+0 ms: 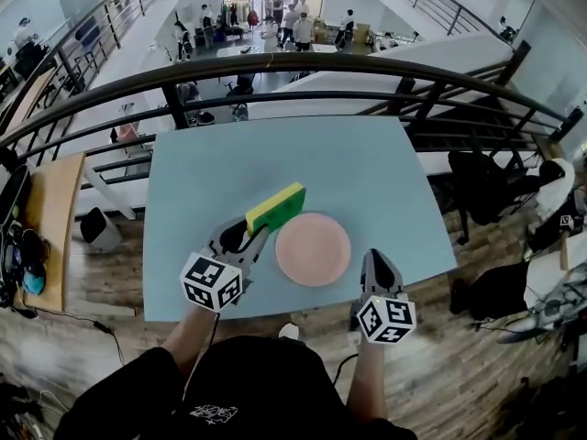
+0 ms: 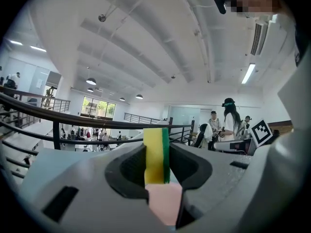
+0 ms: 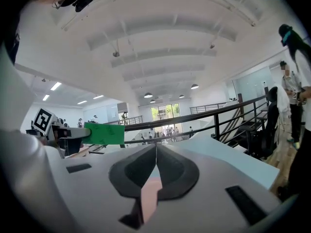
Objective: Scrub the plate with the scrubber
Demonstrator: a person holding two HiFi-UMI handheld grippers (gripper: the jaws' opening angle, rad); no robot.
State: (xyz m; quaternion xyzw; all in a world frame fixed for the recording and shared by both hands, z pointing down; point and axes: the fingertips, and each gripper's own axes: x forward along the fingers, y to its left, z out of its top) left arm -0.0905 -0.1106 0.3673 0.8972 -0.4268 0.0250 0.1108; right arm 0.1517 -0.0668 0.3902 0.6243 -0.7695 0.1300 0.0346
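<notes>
A round pink plate [image 1: 313, 249] lies on the pale blue table [image 1: 367, 163] near its front edge. My left gripper [image 1: 253, 234] is shut on a yellow and green scrubber sponge [image 1: 275, 207], which hangs just above the plate's upper left rim. In the left gripper view the sponge [image 2: 156, 154] stands upright between the jaws, with the plate [image 2: 165, 203] below it. My right gripper [image 1: 371, 258] is shut and holds nothing, just right of the plate and apart from it. In the right gripper view the plate [image 3: 148, 195] shows through the jaw gap and the sponge's green face [image 3: 104, 133] is at left.
A dark metal railing [image 1: 303, 62] runs behind the table's far edge, with a lower floor and people beyond it. A wooden bench [image 1: 50, 218] with gear stands at left. Black bags and chairs [image 1: 486, 186] crowd the wooden floor at right.
</notes>
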